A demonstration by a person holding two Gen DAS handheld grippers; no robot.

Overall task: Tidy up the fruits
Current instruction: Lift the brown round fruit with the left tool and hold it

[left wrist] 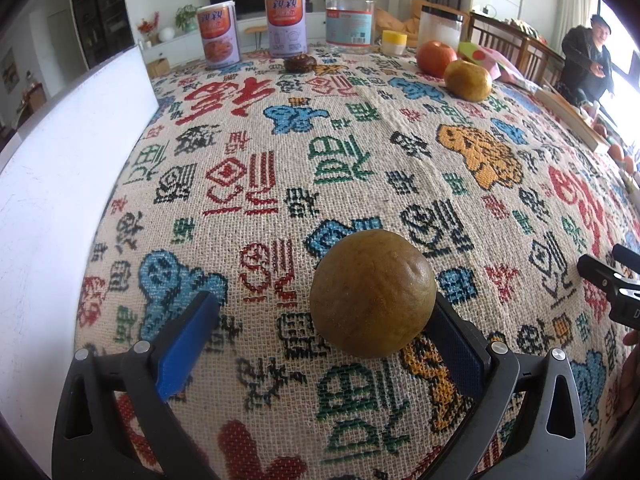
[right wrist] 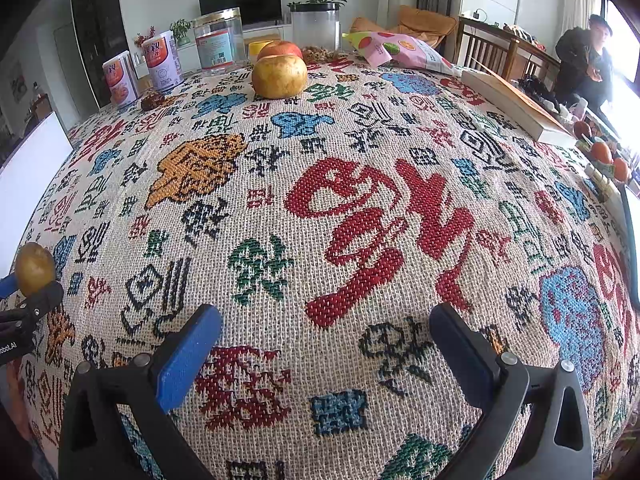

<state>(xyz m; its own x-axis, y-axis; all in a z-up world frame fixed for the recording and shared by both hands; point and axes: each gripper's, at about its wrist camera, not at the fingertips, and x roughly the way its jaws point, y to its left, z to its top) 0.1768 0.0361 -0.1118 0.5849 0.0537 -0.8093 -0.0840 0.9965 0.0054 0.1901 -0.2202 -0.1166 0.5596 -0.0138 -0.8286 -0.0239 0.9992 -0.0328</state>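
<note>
A round brown-green fruit (left wrist: pixel 372 294) rests on the patterned tablecloth (left wrist: pixel 280 152) between the fingers of my left gripper (left wrist: pixel 324 320). The jaws are open; the right pad (left wrist: pixel 456 348) is against the fruit, the left pad (left wrist: pixel 188 340) is apart from it. The same fruit shows at the left edge of the right wrist view (right wrist: pixel 35 268). A second brown fruit (left wrist: pixel 468 80) (right wrist: pixel 279 77) and a red apple (left wrist: pixel 436 58) (right wrist: pixel 280 49) sit together at the far side. My right gripper (right wrist: pixel 324 340) is open and empty over the cloth.
Two cans (left wrist: pixel 218 36), clear jars (left wrist: pixel 350 20), a small yellow cup (left wrist: pixel 394 42), a dark small object (left wrist: pixel 300 63) and a snack bag (right wrist: pixel 400 54) line the far edge. A white board (left wrist: pixel 60 184) stands left. A tray (right wrist: pixel 516 100) lies right. A person (right wrist: pixel 588 60) sits beyond.
</note>
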